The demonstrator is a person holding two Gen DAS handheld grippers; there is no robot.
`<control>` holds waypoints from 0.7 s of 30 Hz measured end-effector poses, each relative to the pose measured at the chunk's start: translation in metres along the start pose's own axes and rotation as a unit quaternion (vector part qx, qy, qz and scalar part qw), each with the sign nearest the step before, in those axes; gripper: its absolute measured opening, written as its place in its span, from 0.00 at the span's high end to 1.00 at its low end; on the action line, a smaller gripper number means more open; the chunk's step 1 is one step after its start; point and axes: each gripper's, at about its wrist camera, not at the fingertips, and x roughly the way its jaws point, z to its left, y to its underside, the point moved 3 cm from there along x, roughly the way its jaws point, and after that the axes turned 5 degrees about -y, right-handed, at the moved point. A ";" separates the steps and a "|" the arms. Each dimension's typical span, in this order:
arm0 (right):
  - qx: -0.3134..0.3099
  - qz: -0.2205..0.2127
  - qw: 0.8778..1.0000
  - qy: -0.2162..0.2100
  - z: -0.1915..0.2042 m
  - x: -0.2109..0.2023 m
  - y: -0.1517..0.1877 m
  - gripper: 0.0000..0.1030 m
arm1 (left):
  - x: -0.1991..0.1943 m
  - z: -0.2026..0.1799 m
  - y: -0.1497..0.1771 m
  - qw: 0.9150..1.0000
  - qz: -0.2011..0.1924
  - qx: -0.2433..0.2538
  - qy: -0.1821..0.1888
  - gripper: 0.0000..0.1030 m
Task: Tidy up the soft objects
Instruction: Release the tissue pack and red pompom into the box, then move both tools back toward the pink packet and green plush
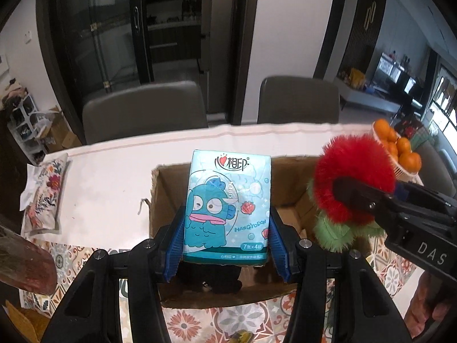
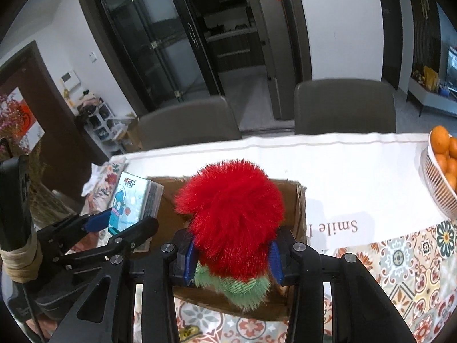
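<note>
above the open brown cardboard box on the tabletop, the left hand-held gripper pinches a light, squashy blue tissue pack by its sides — the right hand-held gripper clamps a compressible red-and-green fluffy plush low down.

Turquoise cartoon-printed tissue pack, red-and-green fluffy toy, brown cardboard box

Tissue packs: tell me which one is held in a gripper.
The blue cartoon-fish tissue pack, clamped upright in the left gripper above the cardboard box. The floral tissue pack lies untouched on the tablecloth.
</note>
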 end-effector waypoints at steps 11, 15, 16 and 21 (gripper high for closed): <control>0.015 0.007 0.999 0.029 -0.012 0.005 0.006 0.25 | -0.001 0.001 0.012 1.000 0.012 -0.002 -0.018 0.31; 0.013 -0.002 0.999 0.041 -0.010 -0.007 0.012 0.25 | -0.018 -0.001 0.017 0.999 -0.005 0.002 -0.033 0.30; 0.011 -0.007 0.999 0.043 -0.011 -0.012 0.013 0.25 | -0.024 -0.002 0.019 0.999 -0.013 0.002 -0.036 0.30; 0.002 -0.031 0.998 0.058 -0.007 -0.038 0.019 0.25 | -0.049 -0.006 0.022 0.998 -0.043 0.009 -0.044 0.29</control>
